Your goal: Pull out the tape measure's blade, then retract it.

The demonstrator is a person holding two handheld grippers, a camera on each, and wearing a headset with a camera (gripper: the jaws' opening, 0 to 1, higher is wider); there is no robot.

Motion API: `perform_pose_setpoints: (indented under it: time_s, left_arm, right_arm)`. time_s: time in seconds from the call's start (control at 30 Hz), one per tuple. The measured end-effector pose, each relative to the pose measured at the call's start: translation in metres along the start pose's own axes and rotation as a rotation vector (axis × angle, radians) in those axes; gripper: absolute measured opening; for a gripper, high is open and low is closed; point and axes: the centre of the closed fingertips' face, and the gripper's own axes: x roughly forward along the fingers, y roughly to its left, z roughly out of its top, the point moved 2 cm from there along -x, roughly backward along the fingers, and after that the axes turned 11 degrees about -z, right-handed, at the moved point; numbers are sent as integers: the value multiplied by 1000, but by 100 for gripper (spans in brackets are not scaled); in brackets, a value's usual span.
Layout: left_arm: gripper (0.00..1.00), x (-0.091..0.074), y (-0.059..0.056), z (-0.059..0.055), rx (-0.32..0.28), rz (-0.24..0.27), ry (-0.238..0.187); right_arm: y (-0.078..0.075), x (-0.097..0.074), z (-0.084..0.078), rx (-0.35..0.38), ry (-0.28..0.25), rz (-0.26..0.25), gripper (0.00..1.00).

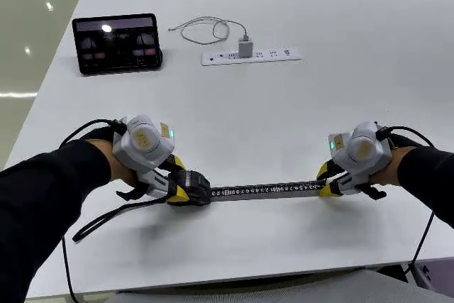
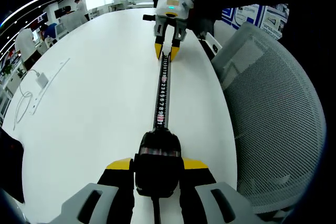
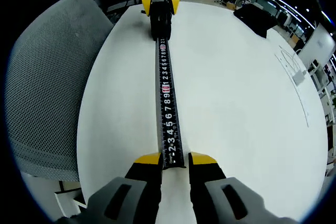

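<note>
The left tool point(image 1: 181, 182) is clamped on the tape measure's black case point(image 1: 193, 188), one yellow-tipped jaw on each side of it, and the right tool point(image 1: 325, 181) is closed on the free end of the blade point(image 1: 266, 190), so the blade runs straight and flat between them, just above or on the white counter point(image 1: 284, 118). From over the person's shoulders I see both black-sleeved forearms coming in from the sides and the tape lying parallel to the counter's near edge, close to it. The left gripper view looks along the case point(image 2: 158, 156) and down the numbered blade point(image 2: 163, 87) to the right tool point(image 2: 166, 52) at its far end. The right gripper view gives the reverse: the blade's point(image 3: 168, 103) low numbers sit between that tool's point(image 3: 175, 160) yellow tips, and the left tool point(image 3: 160, 6) is small at the far end. Both gripper views also show a grey mesh chair point(image 2: 273, 119) tucked against the near edge, which the head view barely catches. Farther back on the counter a dark tablet point(image 1: 117, 42) stands at the left, well apart from the tape, with a white power strip point(image 1: 250, 55), a plugged-in charger point(image 1: 245, 49) and a looped white cable point(image 1: 202, 30) beside it. Broad bare counter lies between these and the tape.
</note>
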Motion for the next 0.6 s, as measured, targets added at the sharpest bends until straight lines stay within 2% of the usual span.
perform_pose_setpoints:
  time_s: [0.23, 0.4, 0.5, 0.6]
  left_arm:
    - [29, 0, 0, 0, 0, 2, 3]
    - [29, 1, 2, 0, 4, 3, 4]
    - [29, 0, 2, 0, 23, -3, 17]
    - [30, 1, 4, 0, 17, 10, 19]
  right_arm:
    - [-3, -1, 3, -5, -14, -9, 24]
    - [-8, -6, -4, 66, -11, -12, 30]
    - [-9, -9, -6, 64, -13, -19, 31]
    - [-9, -12, -8, 76, -20, -22, 32]
